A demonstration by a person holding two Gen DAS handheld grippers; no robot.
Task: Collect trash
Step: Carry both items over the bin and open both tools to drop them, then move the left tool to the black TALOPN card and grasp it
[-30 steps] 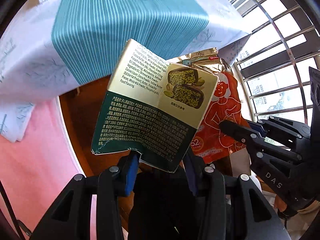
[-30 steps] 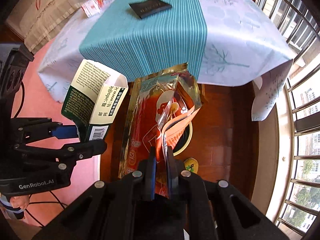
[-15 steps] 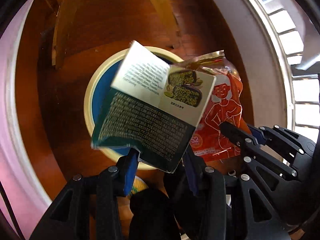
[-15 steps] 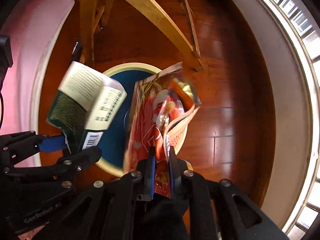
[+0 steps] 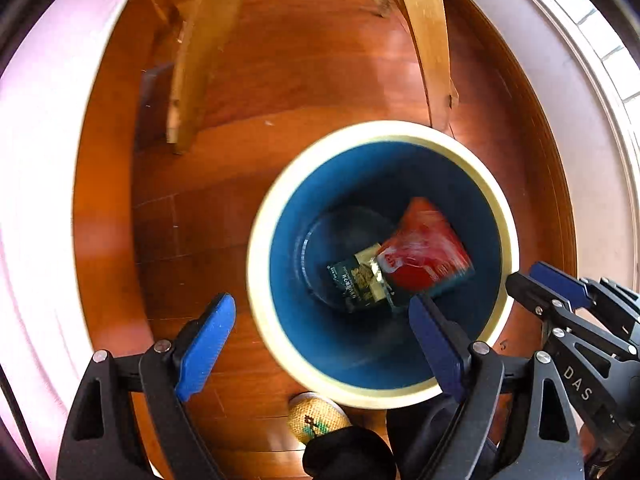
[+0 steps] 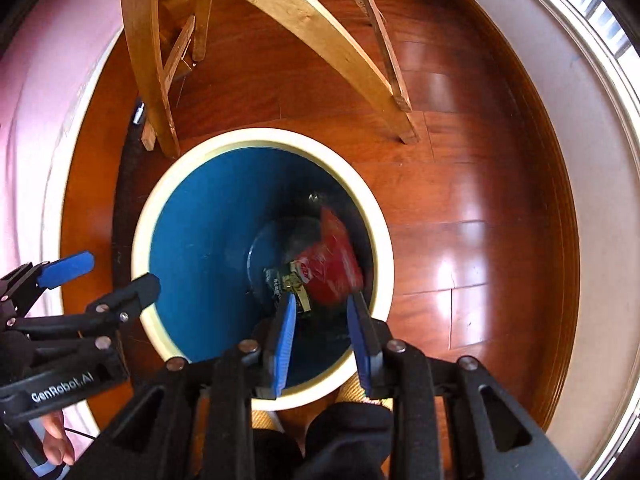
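Round blue plastic bin with cream rim on the wooden floor, dark green cardboard box and red foil snack bag lying inside, left gripper and right gripper above it, jaws just opened, nothing between them.

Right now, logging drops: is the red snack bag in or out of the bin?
In: the red snack bag lies at the bottom of the bin.

"DAS" on right hand-held gripper; "GenRobot.AI" on left hand-held gripper.
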